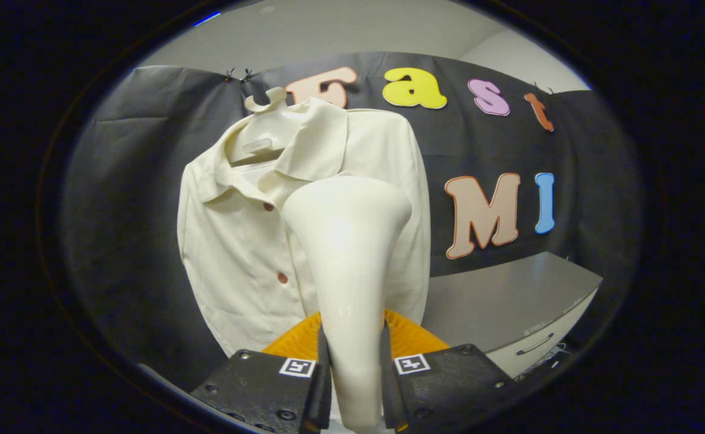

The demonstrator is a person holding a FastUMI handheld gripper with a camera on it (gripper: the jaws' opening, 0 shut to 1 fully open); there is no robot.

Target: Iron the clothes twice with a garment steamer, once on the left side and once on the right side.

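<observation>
A cream button-up shirt point(244, 241) hangs on a pale hanger point(266, 102) against the booth's wall, its collar spread and two reddish buttons showing. My gripper point(352, 361) is shut on the handle of a white garment steamer point(349, 241), both fingers pressing its narrow lower part. The steamer's wide head rises beyond the fingers and covers the shirt's middle and right front panel. I cannot tell whether the head touches the cloth.
A grey cabinet top point(509, 295) with a drawer handle point(536, 345) below it stands to the right of the shirt, under the black cloth wall point(123, 181). A pale wall and ceiling point(328, 30) rise above the cloth.
</observation>
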